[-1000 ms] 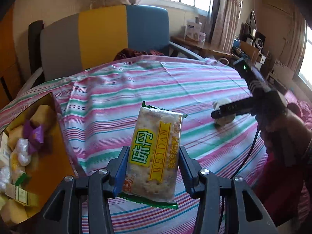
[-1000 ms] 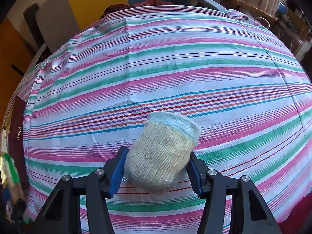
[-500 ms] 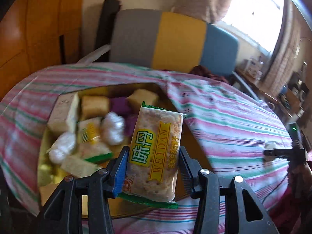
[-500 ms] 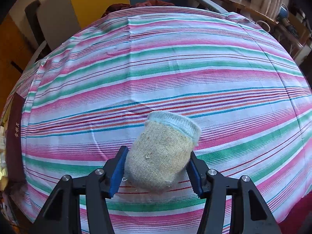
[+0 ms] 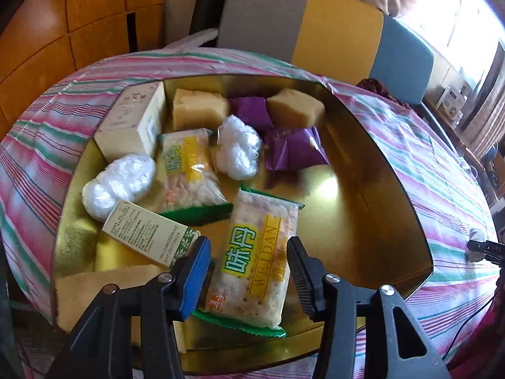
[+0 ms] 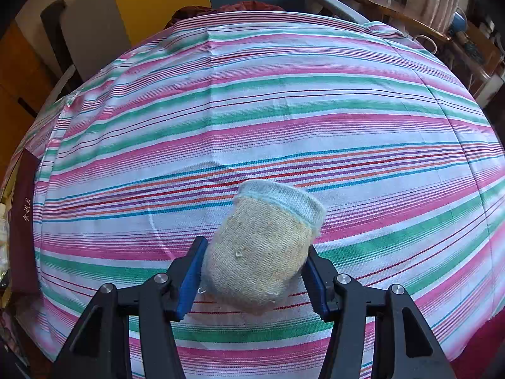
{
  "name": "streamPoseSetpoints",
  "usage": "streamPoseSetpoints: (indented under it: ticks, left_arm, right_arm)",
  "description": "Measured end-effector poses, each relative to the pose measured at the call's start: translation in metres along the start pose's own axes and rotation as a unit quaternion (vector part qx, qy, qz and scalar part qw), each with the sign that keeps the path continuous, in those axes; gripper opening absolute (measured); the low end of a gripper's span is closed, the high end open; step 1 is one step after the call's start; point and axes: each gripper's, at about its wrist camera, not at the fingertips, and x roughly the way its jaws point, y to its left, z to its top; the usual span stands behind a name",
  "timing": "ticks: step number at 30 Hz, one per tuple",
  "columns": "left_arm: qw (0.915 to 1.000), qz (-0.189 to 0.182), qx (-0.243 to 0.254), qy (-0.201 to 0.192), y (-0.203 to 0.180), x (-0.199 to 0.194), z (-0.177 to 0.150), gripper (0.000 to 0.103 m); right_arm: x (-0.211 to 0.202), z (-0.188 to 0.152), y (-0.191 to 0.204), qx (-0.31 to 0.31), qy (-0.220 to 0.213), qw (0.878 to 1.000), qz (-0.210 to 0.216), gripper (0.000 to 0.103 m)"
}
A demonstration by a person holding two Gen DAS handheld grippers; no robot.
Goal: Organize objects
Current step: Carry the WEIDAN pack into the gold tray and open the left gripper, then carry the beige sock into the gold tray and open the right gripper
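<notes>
Partly, opening jaws flank the cracker packet [image 5: 255, 259].

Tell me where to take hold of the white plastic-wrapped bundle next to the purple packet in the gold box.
Take the white plastic-wrapped bundle across its narrow waist, coming straight down from above. It lies lengthwise in the gold box, pinched midway between two lobes, with the purple packet close on one side and a cracker pack on the other, so side approaches look crowded.

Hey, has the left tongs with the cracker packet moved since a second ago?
Yes. The left tongs carried the cracker packet off the bare striped cloth to over the gold tray; their jaws are opening.
</notes>
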Motion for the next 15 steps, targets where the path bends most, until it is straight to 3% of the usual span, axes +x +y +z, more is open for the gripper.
streamPoseSetpoints:
  ticks: [9,15]
  left_arm:
    - [0.9992,0.006,-0.003,-0.041,0.011,-0.032,0.002,0.051]
    - [0.9981,0.011,-0.015,-0.059,0.028,-0.05,0.0,0.051]
  right_arm:
    - [-0.007,-0.002,0.004,-0.009,-0.012,1.0,-0.012,0.058]
    - [-0.045,-0.008,0.047,-0.049,-0.062,0.996,0.051,0.058]
